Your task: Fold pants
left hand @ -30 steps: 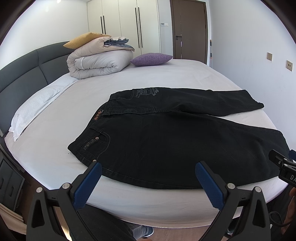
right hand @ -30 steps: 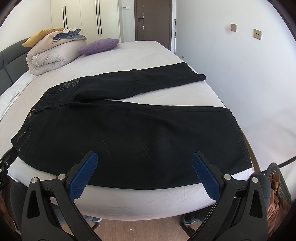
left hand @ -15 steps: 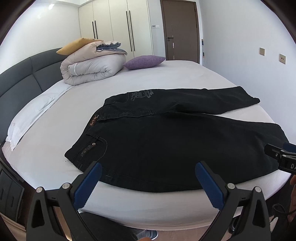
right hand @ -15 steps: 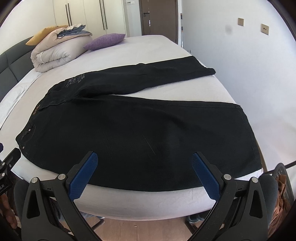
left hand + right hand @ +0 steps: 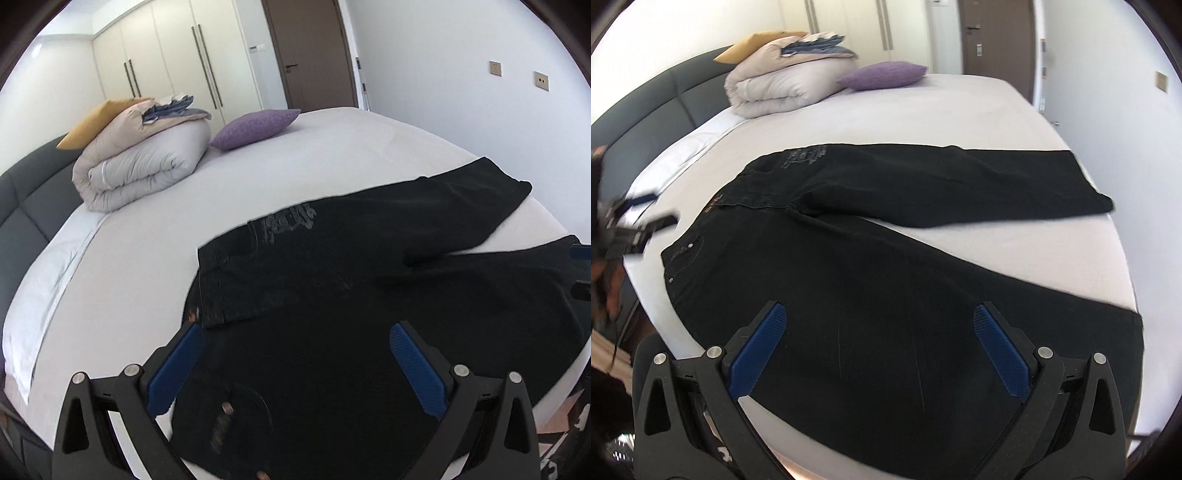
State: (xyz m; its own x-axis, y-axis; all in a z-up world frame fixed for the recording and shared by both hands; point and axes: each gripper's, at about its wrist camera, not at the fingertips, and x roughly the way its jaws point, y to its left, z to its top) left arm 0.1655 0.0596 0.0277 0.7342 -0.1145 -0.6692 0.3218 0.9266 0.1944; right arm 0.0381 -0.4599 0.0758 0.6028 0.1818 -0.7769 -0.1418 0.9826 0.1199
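Both sets of jaws stand wide open and hold nothing. The left gripper [image 5: 295, 363] hangs over the waistband corner of the black pants [image 5: 369, 317], its left pad at the waist edge. The right gripper [image 5: 881, 341] hangs over the thigh of the near leg. The pants lie flat and unfolded on the bed [image 5: 960, 118], long axis running left to right across both views, legs spread in a V toward the right. The left gripper is nearer the waist, the right nearer the hems, so each side likely takes its own end.
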